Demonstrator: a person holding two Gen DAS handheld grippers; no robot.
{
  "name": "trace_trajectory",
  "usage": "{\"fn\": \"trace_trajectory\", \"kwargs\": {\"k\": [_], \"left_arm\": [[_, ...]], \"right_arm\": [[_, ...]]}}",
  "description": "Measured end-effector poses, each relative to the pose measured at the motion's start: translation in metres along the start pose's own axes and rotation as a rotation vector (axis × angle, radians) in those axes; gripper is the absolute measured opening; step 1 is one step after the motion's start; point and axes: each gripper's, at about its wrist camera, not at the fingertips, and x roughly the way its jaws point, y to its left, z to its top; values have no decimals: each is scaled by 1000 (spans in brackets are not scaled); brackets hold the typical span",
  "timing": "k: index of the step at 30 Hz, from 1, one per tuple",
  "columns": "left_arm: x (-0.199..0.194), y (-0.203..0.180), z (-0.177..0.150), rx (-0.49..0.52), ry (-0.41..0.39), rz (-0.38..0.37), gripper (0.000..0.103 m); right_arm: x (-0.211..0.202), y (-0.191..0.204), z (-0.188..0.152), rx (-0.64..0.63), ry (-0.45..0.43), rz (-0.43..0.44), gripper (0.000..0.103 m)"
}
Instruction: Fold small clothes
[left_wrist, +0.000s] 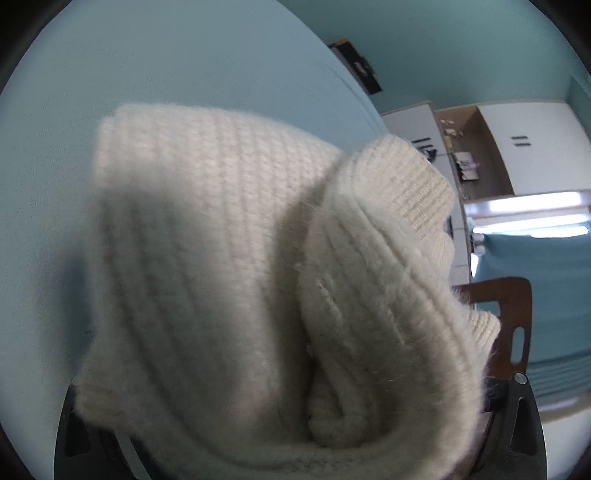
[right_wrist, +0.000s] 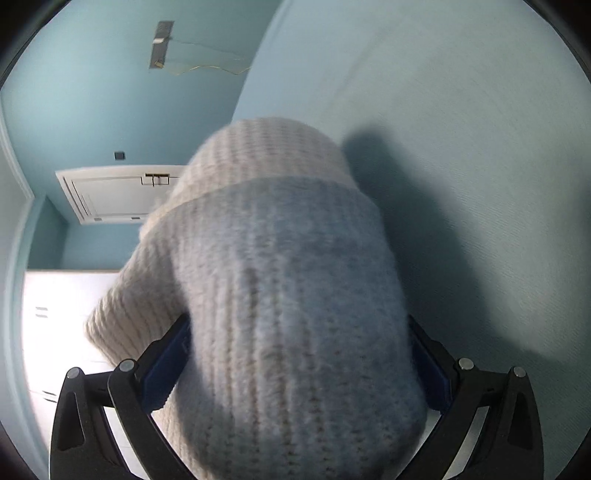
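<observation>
Fold | you're clamping both claws, left claw (left_wrist: 295, 443) and right claw (right_wrist: 295, 373), on the knit (right_wrist: 288, 295) | keep edges aligned while lowering

Your two fisheye views bent hard at their dark rims. Soft, even daylight lit the knitted garment (left_wrist: 229, 258), which sat blurred and close. It threw a broad shadow (right_wrist: 424, 240) rightward in the right wrist view, while a white cabinet (right_wrist: 55, 332) glared.
</observation>
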Motion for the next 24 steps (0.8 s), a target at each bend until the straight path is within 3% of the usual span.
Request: {"fn": "trace_trajectory", "kwargs": {"k": [2, 6, 8, 11, 13, 15, 20, 24], "left_arm": [[-23, -9, -4, 2, -45, 102, 103], [-95, -46, -30, 170, -234, 447, 103], [-126, -66, -57, 276, -299, 630, 103], [-156, -101, -102, 423, -396, 776, 103], [-173, -119, -141, 507, -451, 831, 103], [-192, -127, -183, 583, -504, 870, 103], [-207, -147, -278, 698, -584, 852, 103], [-198, -147, -324, 749, -597, 847, 103]], "right_arm": [[-24, 9, -6, -8, -31, -95, 102], [-83, 58, -34, -183, -151, -293, 102], [-106, 90, -57, -282, -173, -411, 102], [-135, 145, -119, -475, -200, -539, 102], [-154, 155, -171, -562, -245, -648, 102], [-171, 166, -203, -633, -299, -703, 102], [-190, 164, -301, -807, -445, -813, 102], [-195, 155, -350, -896, -567, -863, 102]]}}
